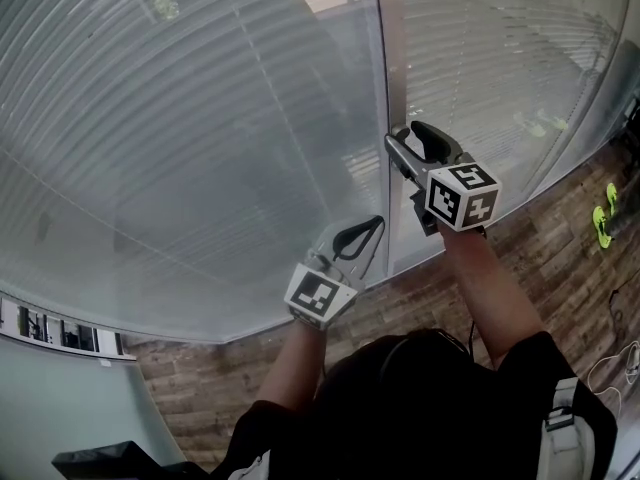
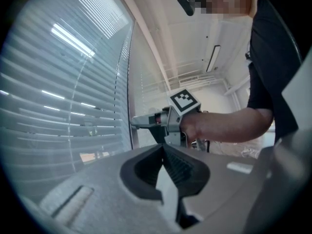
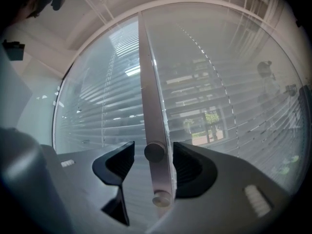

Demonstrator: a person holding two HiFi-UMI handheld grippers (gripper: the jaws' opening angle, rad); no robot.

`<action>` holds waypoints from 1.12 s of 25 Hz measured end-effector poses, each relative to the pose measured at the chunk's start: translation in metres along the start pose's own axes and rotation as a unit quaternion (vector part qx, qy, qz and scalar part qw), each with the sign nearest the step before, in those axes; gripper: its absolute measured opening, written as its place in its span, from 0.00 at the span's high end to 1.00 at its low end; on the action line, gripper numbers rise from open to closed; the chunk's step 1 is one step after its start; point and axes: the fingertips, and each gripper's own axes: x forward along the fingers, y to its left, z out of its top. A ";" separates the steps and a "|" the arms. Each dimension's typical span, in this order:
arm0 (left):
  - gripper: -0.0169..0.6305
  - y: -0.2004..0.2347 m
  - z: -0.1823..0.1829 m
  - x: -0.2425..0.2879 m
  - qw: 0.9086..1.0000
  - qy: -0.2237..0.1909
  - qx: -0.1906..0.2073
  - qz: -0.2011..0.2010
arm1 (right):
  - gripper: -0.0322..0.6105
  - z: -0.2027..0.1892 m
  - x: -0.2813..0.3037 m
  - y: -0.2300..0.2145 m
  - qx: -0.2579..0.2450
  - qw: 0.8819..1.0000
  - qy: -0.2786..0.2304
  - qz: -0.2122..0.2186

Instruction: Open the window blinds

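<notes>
- Head view, looking down: grey blinds [image 1: 200, 118] hang lowered and fill the upper frame, over two panes split by a pale upright post [image 1: 392, 58]; wood floor [image 1: 560, 258] at lower right
- Right tool [image 1: 412, 138], centre right of the frame, is held up at the post; in its own view the right tool [image 3: 153, 145] is released, jaws apart on either side of the post [image 3: 148, 82]; two round knobs [image 3: 155, 152] on the post sit between them
- Left tool [image 1: 372, 224], lower centre, is near the post's foot; in its own view the left tool [image 2: 163, 147] is clenched, jaws together on nothing; blinds [image 2: 58, 106] fill the left of that frame
</notes>
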 end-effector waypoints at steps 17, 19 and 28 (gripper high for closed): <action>0.97 0.001 -0.009 -0.002 1.000 -0.004 -0.001 0.006 | 0.55 -0.004 -0.011 0.019 -0.565 0.819 0.094 -0.035; 0.97 0.000 -0.006 -0.001 1.000 -0.007 -0.002 0.005 | 0.56 -0.005 -0.009 0.019 -0.603 0.791 0.100 -0.036; 0.97 0.005 -0.008 -0.001 1.000 -0.012 -0.002 0.010 | 0.62 -0.015 0.001 0.021 -0.628 0.769 0.111 -0.030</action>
